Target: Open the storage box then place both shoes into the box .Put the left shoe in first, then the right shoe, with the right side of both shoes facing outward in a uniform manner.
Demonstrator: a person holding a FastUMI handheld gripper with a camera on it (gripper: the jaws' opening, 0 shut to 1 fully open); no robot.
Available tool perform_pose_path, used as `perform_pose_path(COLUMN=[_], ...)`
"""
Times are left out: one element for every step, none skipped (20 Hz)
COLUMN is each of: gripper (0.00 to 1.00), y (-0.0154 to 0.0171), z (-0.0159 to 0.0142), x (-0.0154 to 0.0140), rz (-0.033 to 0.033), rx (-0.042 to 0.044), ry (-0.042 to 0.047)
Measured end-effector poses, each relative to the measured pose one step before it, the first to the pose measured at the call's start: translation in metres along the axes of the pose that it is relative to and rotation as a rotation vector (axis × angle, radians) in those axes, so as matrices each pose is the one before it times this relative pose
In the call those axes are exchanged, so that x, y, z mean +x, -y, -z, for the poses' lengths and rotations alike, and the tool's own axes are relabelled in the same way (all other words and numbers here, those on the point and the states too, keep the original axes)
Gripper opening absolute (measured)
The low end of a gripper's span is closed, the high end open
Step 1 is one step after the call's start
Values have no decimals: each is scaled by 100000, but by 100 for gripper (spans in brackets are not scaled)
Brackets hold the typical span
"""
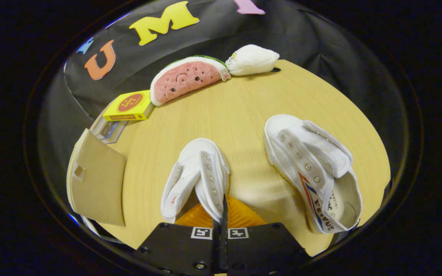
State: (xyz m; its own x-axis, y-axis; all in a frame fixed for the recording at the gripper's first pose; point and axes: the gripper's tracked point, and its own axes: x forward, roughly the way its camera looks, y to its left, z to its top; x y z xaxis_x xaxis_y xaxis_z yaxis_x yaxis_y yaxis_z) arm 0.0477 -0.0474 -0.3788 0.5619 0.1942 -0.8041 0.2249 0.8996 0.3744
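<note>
Gripper [224, 214]: my fingers were pinched tight on the side wall of the near shoe [196, 176] | its toe pointed away from me | box [96, 184] with its flap up sat off to my left | other shoe [313, 172] lay on my right, side stripes and letters too bent to read | yellow pack [129, 106] far left, writing too small.

The claw [223, 214] carries two square coded markers and visible screws.

Wooden table [244, 115], two white shoes [311, 168], cardboard box [96, 184], yellow carton [129, 106], watermelon plush [184, 78], white plush [252, 59]
</note>
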Motion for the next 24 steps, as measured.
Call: perform_pose_path(gripper=[0,0,0,0,0,0,0,0,0,0,0,0,0,0,0,0,0,0,0,0,0,0,0,0], y=[-653,-610,-883,-1091,-1150,-1121,-1128,-1445,-1635,-2019,-2512,-2000,-2258,-1875,-2059,-2320,-1867,-1802,-1588,-1444,-1345,-1222,-1203,-994], z=[-38,-4,-193,-334,-337,-155,-426,-464,-338,-117,-29,46,218,315,493,888,860,892,921,948,1011,1077,1063,827], x=[-753,-721,-1008,-1007,-1156,-1102,-1059,-1200,-1076,-1025,-786,-495,-515,-218,-117,5,195,276,467,507,561,503,541,630], rz=[-443,171,-5,-43,45,214,585,689,525,-451,-1651,-1311,-967,-635,-764,-1099,-1115,-949,-685,-467,-276,-428,-567,-654], rx=[1579,1426,1708,3091,2080,1278,968,1071,1825,2153,1627,600,290,710,813,376,36,-23,-128,-289,-132,-416,-728,-324], ry=[190,545,845,1449,1171,1603,1820,2296,1665,1333,1592,1299,1411,891,509,131,-363,-541,-678,-860,-847,-977,-758,-627])
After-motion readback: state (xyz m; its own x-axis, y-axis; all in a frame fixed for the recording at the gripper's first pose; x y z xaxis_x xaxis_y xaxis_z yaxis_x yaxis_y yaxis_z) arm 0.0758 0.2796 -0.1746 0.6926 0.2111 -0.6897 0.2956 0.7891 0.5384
